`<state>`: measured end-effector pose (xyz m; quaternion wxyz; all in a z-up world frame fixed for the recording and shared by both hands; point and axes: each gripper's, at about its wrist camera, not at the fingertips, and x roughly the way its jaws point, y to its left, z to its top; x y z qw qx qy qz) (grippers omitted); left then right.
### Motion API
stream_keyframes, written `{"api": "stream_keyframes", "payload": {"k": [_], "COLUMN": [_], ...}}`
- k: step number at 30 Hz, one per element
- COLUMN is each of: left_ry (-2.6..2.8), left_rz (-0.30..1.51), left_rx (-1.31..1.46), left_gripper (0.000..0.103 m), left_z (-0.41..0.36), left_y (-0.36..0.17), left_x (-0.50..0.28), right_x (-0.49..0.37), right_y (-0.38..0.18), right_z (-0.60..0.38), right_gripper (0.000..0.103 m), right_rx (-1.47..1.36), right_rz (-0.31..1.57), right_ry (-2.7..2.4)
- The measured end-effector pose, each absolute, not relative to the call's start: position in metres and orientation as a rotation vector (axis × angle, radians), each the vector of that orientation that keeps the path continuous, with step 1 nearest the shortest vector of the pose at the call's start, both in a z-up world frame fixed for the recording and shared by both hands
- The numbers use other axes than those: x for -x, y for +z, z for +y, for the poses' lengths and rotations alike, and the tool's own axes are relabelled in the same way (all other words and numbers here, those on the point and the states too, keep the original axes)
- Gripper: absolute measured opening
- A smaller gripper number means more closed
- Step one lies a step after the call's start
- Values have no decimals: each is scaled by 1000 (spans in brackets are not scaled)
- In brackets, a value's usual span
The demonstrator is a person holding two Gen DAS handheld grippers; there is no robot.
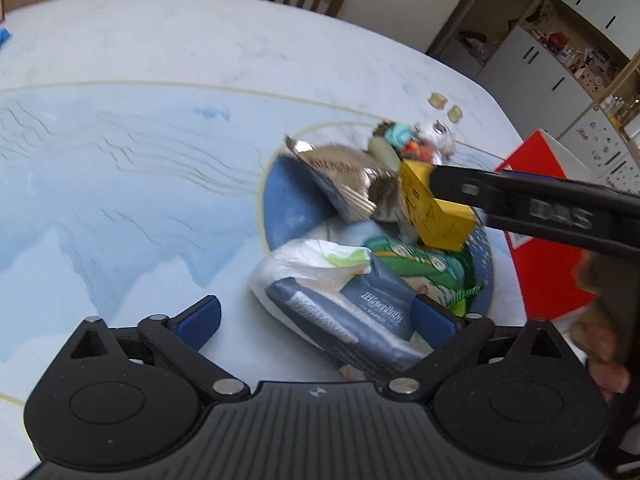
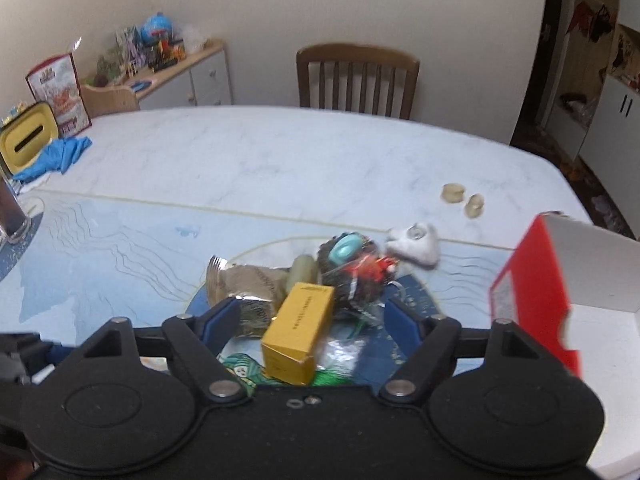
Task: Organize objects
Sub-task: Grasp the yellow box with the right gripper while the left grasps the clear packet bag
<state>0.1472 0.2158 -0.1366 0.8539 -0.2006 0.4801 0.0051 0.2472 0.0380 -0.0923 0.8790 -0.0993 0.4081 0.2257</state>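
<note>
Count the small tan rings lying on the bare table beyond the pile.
2. Both tan rings sit side by side past the pile, toward the table's far right edge: one farther left, the other just right of it. Others could be hidden in the pile.

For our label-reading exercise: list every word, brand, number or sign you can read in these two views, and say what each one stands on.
"DAS": raised letters on the right gripper finger.
Yellow box: a line of print, too blurred to read.
Dark blue packet: pale script, too blurred to read.
Silver foil pouch: print unreadable.
Red box: no readable text.
</note>
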Motion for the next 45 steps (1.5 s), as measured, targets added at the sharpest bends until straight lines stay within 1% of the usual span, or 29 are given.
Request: {"api": "stream_keyframes", "payload": {"k": [1,3,5,6,7,9,10,11,12,14,17,18,20,27,35,40,45], "left_ry": [6,-9,-24,-29,-37,-37,-40,-43,-43,-52,-64,-70,-78,-92,-111,-125,-129], "left_rz": [1013,1019,1030,1037,1040,1035,1032,1032,1032,1025,1016,1011,1006,969,907,884,873], "left_rx": [425,450,466,472,480,486,482,480,480,478,479,475,468,465,469,415,363], "left_gripper": [96,88,72,67,60,55,50,48,46,41,36,35,34,33,33,33,33], "left_z": [213,212,213,213,214,215,215,216,216,217,218,219,219,225,225,204,167], "left_y": [-138,-139,-141,-142,-142,-142,-142,-142,-142,-140,-138,-137,-135,-117,-78,-54,-33], "left_x": [-147,-148,-149,-149,-148,-147,-146,-146,-146,-146,-145,-144,-144,-141,-146,-154,-166], "right_x": [-250,-254,-256,-257,-258,-260,-260,-262,-262,-263,-263,-263,-263,-252,-235,-234,-235], "right_y": [-96,-101,-104,-105,-107,-109,-110,-110,-111,-112,-111,-111,-110,-95,-51,-28,-14], "right_z": [42,49,54,56,58,59,59,60,60,60,58,58,56,43,13,-21,-67], "right_gripper": [77,71,68,65,63,54,53,49,43,37,33,29,29,28,28,28,28], "right_rx": [219,218,223,234,245,244,243,248,252,251,242,241,232,192,125,99,106], "right_rz": [872,909,935,943,951,968,975,981,986,995,1001,1001,1006,1000,919,865,825], "right_ry": [465,463,461,455,444,440,436,428,423,412,398,390,381,360,382,389,390]}}
